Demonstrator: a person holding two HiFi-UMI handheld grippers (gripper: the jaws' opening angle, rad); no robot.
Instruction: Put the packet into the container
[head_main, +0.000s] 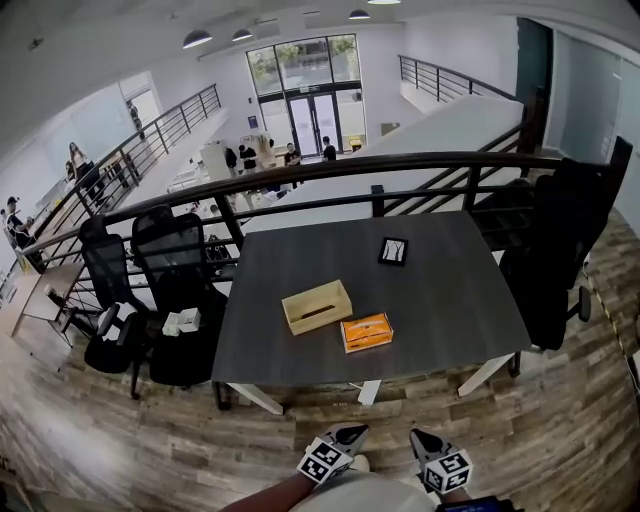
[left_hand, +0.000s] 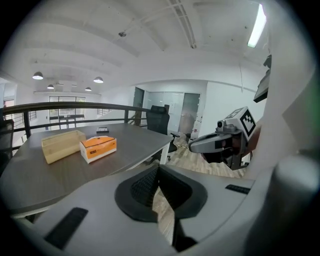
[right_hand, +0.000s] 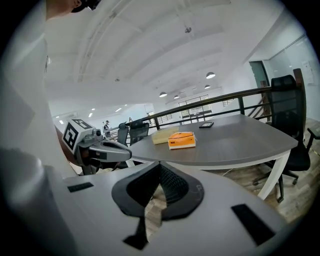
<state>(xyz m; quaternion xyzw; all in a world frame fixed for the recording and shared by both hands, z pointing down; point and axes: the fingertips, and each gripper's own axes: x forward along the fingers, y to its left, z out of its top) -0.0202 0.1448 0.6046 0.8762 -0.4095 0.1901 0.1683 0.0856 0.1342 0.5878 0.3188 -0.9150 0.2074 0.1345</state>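
An orange packet lies flat near the front edge of the dark grey table. Just behind it to the left stands an open light wooden container, empty as far as I can see. Both grippers are held low in front of the table, well short of it. My left gripper is shut with nothing in it, and so is my right gripper. The left gripper view shows the packet, the container and the right gripper. In the right gripper view are the packet and the left gripper.
A small black device lies at the table's far side. Black office chairs stand at the left and another chair at the right. A dark railing runs behind the table. Wood floor lies between me and the table.
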